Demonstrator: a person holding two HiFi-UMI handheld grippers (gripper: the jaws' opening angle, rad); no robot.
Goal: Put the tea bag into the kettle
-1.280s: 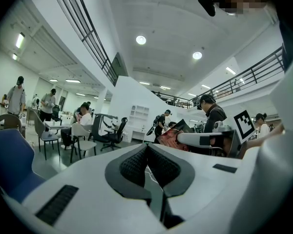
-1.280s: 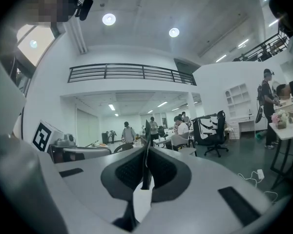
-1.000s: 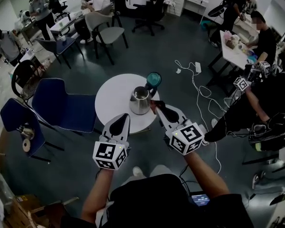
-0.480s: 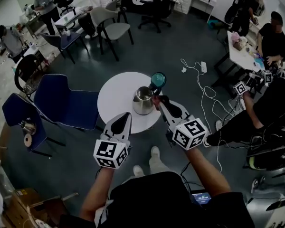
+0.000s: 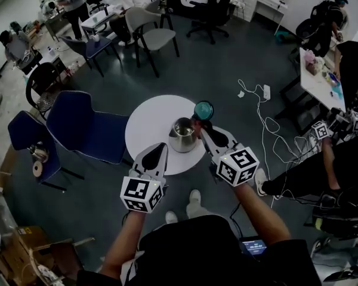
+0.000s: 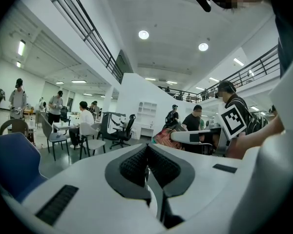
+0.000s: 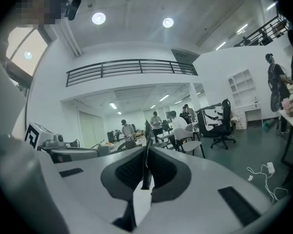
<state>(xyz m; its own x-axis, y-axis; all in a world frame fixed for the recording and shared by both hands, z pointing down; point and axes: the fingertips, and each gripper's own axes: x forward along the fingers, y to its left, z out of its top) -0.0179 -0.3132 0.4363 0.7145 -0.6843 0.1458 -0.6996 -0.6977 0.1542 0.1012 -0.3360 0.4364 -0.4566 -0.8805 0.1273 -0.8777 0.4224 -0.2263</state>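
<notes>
Tea bag's not in yet: right claw [image 5: 198, 127] pinches the thin tea bag [image 7: 147, 147] right beside the kettle [image 5: 184, 136], while the left claw [image 5: 157, 151] is clenched on nothing.

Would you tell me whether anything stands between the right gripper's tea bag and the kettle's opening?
Nothing visible does. The kettle looks open on top, and the right gripper, shut on the thin tea bag, is right beside its rim. The teal object stands beyond the gripper, off that path.
</notes>
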